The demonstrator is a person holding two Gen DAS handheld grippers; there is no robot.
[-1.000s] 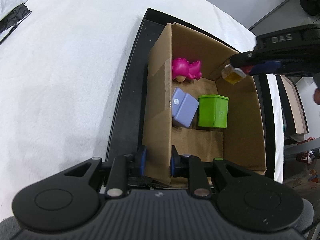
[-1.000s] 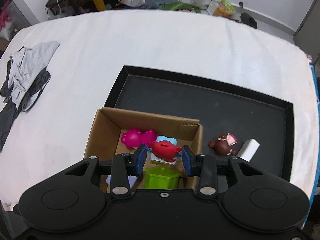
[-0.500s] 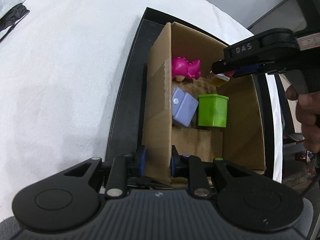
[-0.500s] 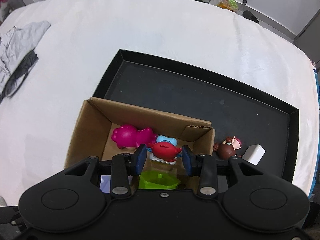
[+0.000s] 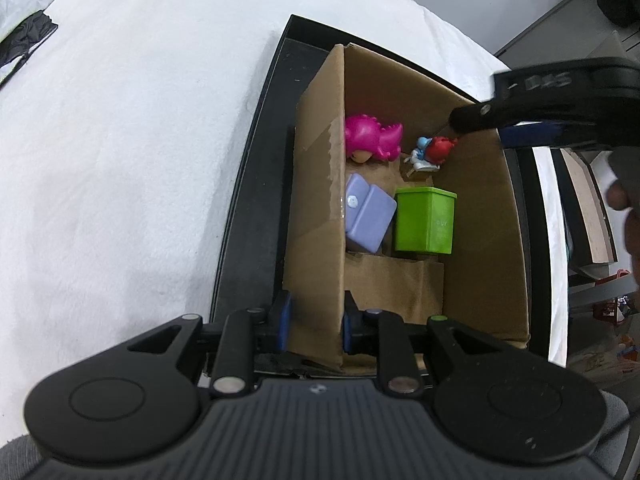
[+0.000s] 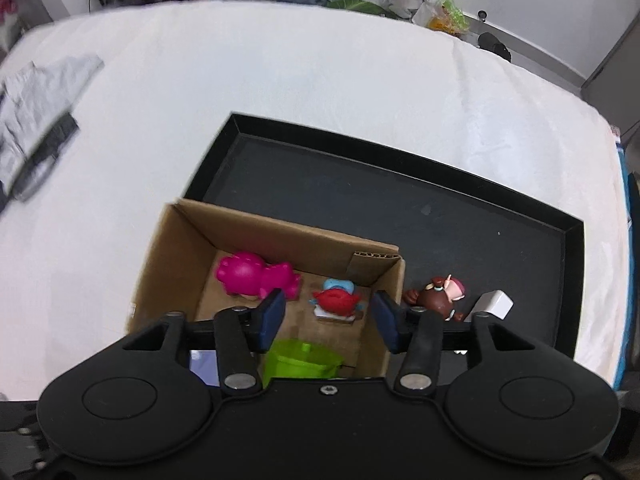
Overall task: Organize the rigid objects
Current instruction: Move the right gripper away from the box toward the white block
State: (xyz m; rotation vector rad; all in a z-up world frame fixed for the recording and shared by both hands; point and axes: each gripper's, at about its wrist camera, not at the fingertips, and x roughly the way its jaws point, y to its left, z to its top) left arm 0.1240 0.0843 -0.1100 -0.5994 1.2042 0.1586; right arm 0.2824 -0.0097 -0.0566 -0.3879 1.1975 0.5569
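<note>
Four toys are sitting in the cardboard box (image 6: pixel 188 248) — right gripper (image 6: pixel 328 316) just opening, red crab figure (image 6: pixel 336 300) lying loose below; left gripper (image 5: pixel 314 322) clamping the box wall.

Left claw (image 5: pixel 314 322) clamped, right claw (image 6: pixel 328 316) parted.

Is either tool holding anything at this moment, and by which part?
The left tool is shut on the cardboard box, pinching its side wall at the near corner. The right tool, jaws just opened, holds nothing; the red figure lies free below.
</note>
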